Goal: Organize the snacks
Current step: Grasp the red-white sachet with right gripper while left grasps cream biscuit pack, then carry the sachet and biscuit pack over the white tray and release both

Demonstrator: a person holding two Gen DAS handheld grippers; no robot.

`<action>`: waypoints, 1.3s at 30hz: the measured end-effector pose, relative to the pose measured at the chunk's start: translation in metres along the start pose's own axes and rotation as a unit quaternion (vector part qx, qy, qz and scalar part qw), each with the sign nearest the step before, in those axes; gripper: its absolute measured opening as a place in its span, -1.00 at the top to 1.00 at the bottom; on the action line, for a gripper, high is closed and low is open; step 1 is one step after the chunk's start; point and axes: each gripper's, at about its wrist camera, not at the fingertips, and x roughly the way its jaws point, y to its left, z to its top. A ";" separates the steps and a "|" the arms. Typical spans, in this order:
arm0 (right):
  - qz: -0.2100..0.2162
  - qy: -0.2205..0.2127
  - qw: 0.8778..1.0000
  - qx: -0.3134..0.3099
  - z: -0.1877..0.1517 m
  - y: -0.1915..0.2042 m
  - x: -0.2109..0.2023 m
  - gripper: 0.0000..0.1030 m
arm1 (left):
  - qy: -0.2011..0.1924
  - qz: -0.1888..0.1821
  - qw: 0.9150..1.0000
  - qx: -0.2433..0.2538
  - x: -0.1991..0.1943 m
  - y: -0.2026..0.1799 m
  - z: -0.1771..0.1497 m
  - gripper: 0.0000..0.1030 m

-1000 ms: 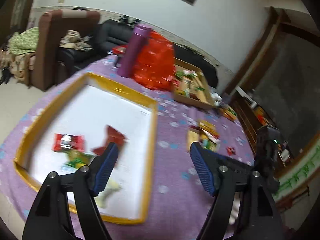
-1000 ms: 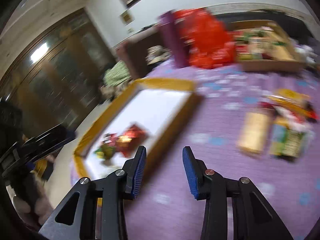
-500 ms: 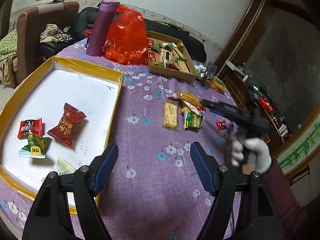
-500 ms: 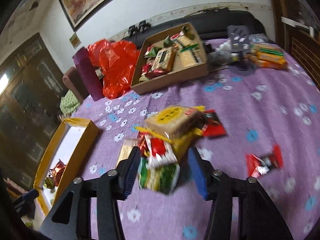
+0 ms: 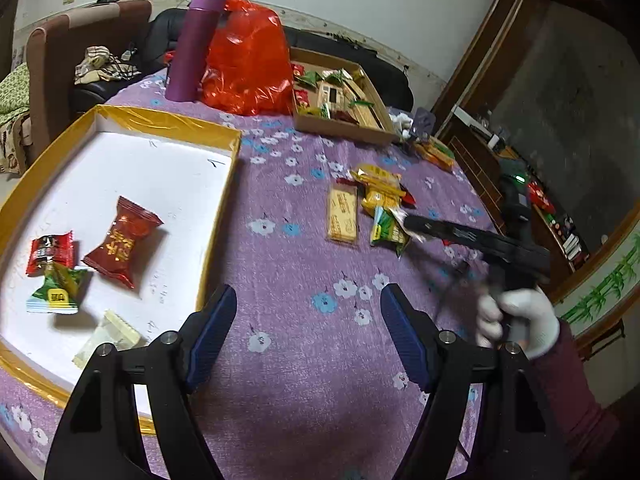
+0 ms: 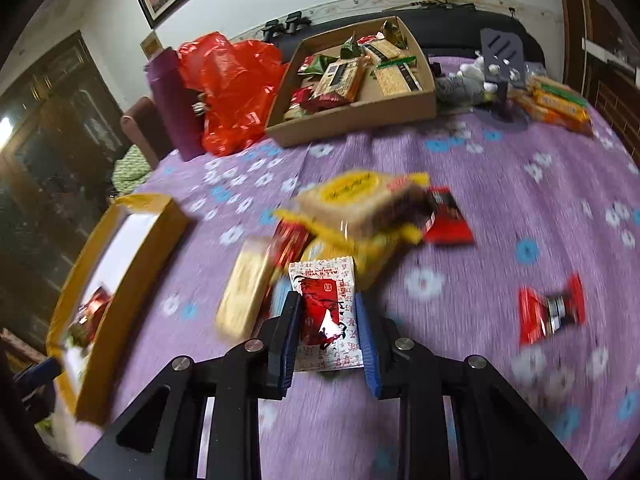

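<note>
A yellow-rimmed white tray (image 5: 168, 124) lies at the left and holds several wrapped snacks, among them a dark red packet (image 5: 122, 242). My left gripper (image 5: 308, 330) is open and empty above the purple cloth, right of the tray. My right gripper (image 6: 326, 330) is shut on a white and red snack packet (image 6: 326, 316) at the near edge of a snack pile (image 6: 360, 204). In the left wrist view the right gripper (image 5: 412, 226) reaches the pile beside a green packet (image 5: 386, 232) and a tan cracker bar (image 5: 342, 216).
A cardboard box (image 5: 340, 126) of snacks, a red plastic bag (image 5: 246, 60) and a purple bottle (image 5: 192, 46) stand at the back. A red candy (image 6: 550, 312) lies alone on the right. Yellow packets (image 6: 556, 104) sit at the far right edge.
My right gripper has moved down into the snack pile and closed on the white and red packet. My left gripper has stayed open, and its view shifted little.
</note>
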 end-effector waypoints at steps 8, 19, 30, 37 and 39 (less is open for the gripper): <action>-0.034 -0.009 0.999 0.007 -0.030 -0.017 -0.012 0.45 | 0.025 0.004 0.999 0.024 0.038 -0.026 0.010 -0.44; 0.012 -0.028 0.999 0.015 -0.040 -0.027 -0.005 0.46 | 0.038 0.042 0.995 0.076 0.134 -0.058 0.053 -0.44; 0.062 -0.054 0.996 0.023 -0.039 -0.027 -0.018 0.47 | 0.066 0.072 0.988 0.122 0.188 -0.067 0.061 0.40; 0.076 -0.068 0.994 0.026 -0.040 -0.026 -0.022 0.47 | 0.032 0.048 0.996 0.075 0.137 -0.053 0.058 0.40; 0.078 -0.072 0.994 0.027 -0.041 -0.026 -0.023 0.47 | 0.016 0.041 0.998 0.055 0.115 -0.045 0.057 0.40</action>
